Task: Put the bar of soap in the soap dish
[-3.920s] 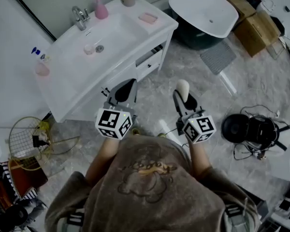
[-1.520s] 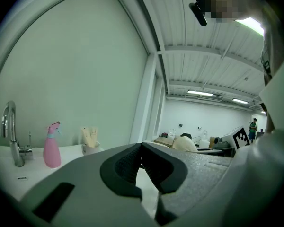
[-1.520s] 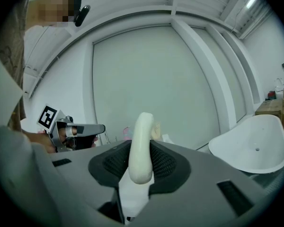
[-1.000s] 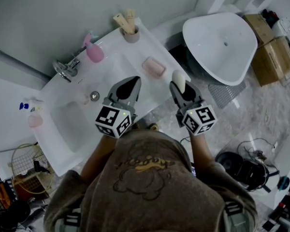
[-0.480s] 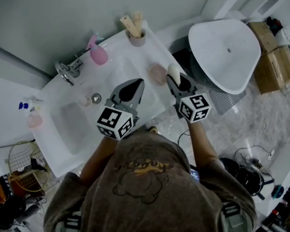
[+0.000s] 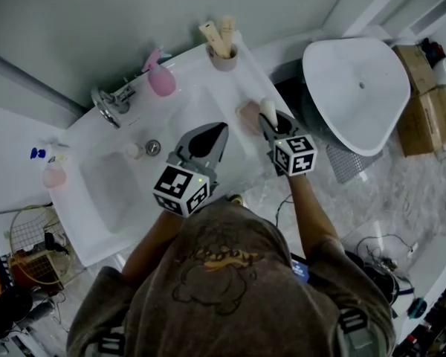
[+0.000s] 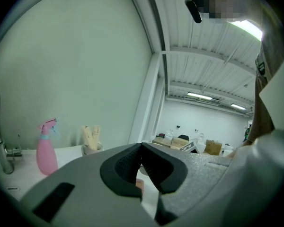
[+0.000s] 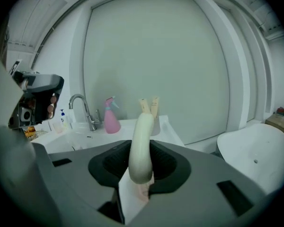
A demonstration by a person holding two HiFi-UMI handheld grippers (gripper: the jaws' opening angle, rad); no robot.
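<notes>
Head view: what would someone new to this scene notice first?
The pale bar of soap clamped upright in the right gripper stands out, poised right at the pink soap dish on the white washbasin's ledge. The pink spray bottle beside the tap also catches the eye.

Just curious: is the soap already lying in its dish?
No, the bar of soap is clamped between the jaws of the right gripper.

Dim, flat, cool light; fisheye vignette; near jaws soft.
</notes>
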